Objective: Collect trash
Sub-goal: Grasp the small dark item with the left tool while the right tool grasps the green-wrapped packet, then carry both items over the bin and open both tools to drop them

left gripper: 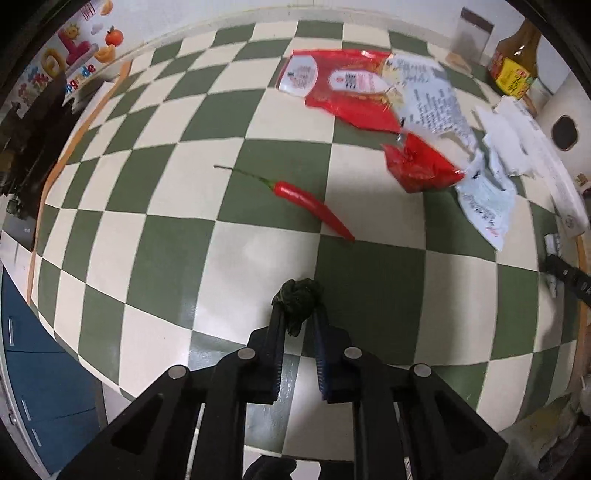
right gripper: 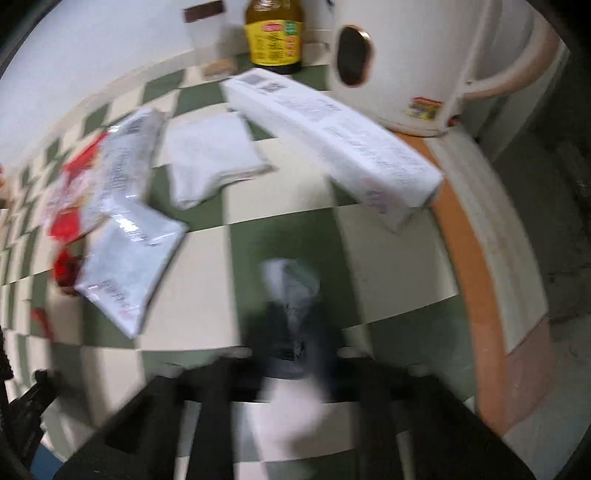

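Trash: your left gripper clenched a dark green wad | your right gripper, blurred, pinched a crumpled white wrapper | red chili lay farther off.

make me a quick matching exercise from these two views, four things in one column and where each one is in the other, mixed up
Things:
1. dark green wad
2. red chili
3. sauce bottle
4. long white box

Places:
A. lying alone in the middle of the checkered table
B. pinched in the left tongs
C. beside the white kettle, one end past the table edge
D. standing by the back wall

Pairs: 1-B, 2-A, 3-D, 4-C
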{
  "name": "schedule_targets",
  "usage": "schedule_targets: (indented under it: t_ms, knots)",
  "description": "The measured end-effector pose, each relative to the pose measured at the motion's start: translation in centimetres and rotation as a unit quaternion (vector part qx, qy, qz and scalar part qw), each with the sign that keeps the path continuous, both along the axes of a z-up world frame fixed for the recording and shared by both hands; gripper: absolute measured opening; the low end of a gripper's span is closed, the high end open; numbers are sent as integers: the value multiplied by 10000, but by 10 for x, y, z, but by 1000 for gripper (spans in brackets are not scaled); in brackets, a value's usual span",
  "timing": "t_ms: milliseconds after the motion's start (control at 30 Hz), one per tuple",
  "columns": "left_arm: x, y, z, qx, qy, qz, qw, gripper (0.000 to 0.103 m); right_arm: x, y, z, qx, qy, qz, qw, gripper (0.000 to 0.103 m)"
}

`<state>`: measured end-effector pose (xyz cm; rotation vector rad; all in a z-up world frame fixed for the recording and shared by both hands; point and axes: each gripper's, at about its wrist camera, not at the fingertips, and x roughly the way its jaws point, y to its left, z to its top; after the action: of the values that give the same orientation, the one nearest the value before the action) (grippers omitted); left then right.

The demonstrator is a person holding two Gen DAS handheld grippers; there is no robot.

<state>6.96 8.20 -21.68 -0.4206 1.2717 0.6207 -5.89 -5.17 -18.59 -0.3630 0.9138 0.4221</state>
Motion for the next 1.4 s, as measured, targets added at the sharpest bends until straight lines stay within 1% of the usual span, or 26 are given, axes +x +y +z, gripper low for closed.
schedule_targets:
  t_ms: [133, 233, 300, 333, 367, 400, 467, 600, 633, 733, 800, 867, 900, 933, 967, 1000, 1033, 1067, 1100, 1167, 1200, 1233, 1300, 1333, 1367, 1400]
  knots:
    - [-13, -9, 31, 206, -330, -155, 9991, 11, -27, -12, 9, 303, 38, 106, 9995, 9]
    - [-29, -24, 59, 322, -609, -340, 9970, 11, -73, -26, 27, 614, -23, 269, 9978, 9]
    - [-56, -35, 81, 465, -883, -480, 9938, 11, -115, -36, 38, 777, -123, 416, 9960, 9]
    - [-67, -37, 88, 518, -987, -523, 9924, 11, -132, -42, 40, 834, -147, 448, 9954, 9]
    - [-76, -37, 95, 554, -1077, -562, 9910, 11, -159, -50, 43, 914, -202, 497, 9944, 9]
    - [-97, -44, 105, 594, -1204, -626, 9890, 11, -181, -59, 46, 945, -264, 528, 9938, 9]
    - [-125, -51, 115, 647, -1352, -693, 9863, 11, -228, -76, 47, 1036, -361, 550, 9924, 9]
    - [-183, -66, 121, 680, -1506, -846, 9826, 11, -305, -110, 36, 1106, -461, 488, 9916, 9]
    - [-197, -70, 119, 678, -1474, -905, 9826, 11, -323, -117, 29, 1099, -427, 450, 9920, 9]
    - [-229, -81, 104, 519, -1306, -992, 9851, 11, -353, -136, 3, 1049, -180, 380, 9936, 9]
    - [-245, -87, 83, 329, -1105, -1021, 9881, 11, -367, -145, -24, 948, 36, 359, 9948, 9]
    - [-255, -89, 53, 57, -840, -981, 9916, 11, -374, -153, -52, 876, 315, 352, 9950, 9]
    - [-259, -88, 29, -160, -668, -902, 9936, 11, -374, -156, -69, 881, 483, 364, 9943, 9]
    - [-263, -88, 13, -272, -558, -870, 9943, 11, -373, -159, -87, 888, 624, 369, 9934, 9]
    - [-264, -88, -9, -393, -380, -859, 9948, 11, -369, -161, -115, 883, 860, 375, 9917, 9]
    - [-265, -86, -39, -556, -175, -785, 9952, 11, -367, -164, -134, 894, 1019, 381, 9900, 9]
    - [-268, -84, -60, -675, -67, -721, 9951, 11, -361, -165, -158, 868, 1195, 338, 9885, 9]
    - [-268, -81, -90, -826, 125, -662, 9943, 11, -354, -167, -189, 795, 1365, 291, 9870, 10]
    - [-268, -79, -114, -934, 239, -600, 9935, 11, -349, -167, -209, 741, 1453, 276, 9862, 10]
    - [-268, -74, -166, -1227, 388, -476, 9905, 11, -334, -168, -263, 646, 1674, 195, 9836, 10]
    - [-266, -72, -200, -1387, 492, -438, 9881, 11, -326, -166, -290, 582, 1771, 191, 9823, 10]
    - [-265, -71, -222, -1508, 537, -405, 9863, 11, -319, -165, -314, 531, 1829, 172, 9815, 10]
    - [-259, -69, -278, -1784, 669, -322, 9811, 11, -303, -163, -369, 499, 2019, 150, 9780, 10]
    - [-257, -68, -299, -1903, 690, -322, 9788, 11, -294, -161, -400, 460, 2113, 125, 9763, 10]
    - [-254, -68, -323, -2003, 731, -316, 9765, 11, -289, -160, -421, 460, 2197, 128, 9744, 10]
    - [-254, -68, -342, -2034, 778, -312, 9755, 11, -281, -158, -448, 437, 2309, 130, 9719, 10]
